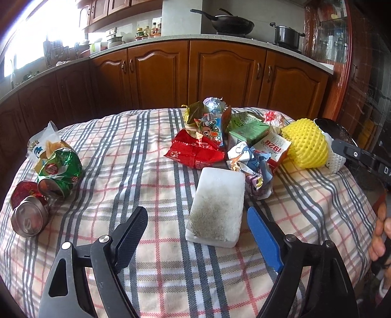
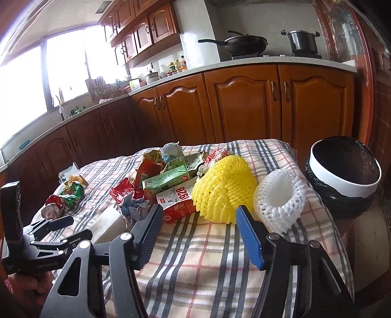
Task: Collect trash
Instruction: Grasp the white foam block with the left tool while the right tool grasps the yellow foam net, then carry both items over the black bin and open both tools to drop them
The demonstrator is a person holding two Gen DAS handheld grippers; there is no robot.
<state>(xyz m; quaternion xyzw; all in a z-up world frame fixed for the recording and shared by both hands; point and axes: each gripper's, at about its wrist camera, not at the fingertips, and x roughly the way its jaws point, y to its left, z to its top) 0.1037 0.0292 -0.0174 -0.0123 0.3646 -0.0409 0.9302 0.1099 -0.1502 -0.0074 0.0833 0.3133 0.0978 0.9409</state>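
Trash lies on a plaid-covered table (image 1: 151, 264). A white foam block (image 1: 217, 208) lies between the open fingers of my left gripper (image 1: 195, 215), untouched. Behind it are a red wrapper (image 1: 193, 150), a crumpled cartoon wrapper (image 1: 254, 164), a green carton (image 1: 249, 129) and a red-white carton (image 1: 275, 149). My right gripper (image 2: 199, 211) is open just short of a yellow foam net (image 2: 223, 188); a white foam net (image 2: 281, 200) lies to its right. A bin (image 2: 347, 171) with a black liner stands beyond the table's right edge.
Crushed cans (image 1: 31, 212) and a green wrapper (image 1: 61, 168) lie at the table's left edge. Wooden kitchen cabinets (image 1: 220, 75) with a counter, wok (image 1: 229, 23) and pot stand behind. The left gripper also shows in the right wrist view (image 2: 66, 227).
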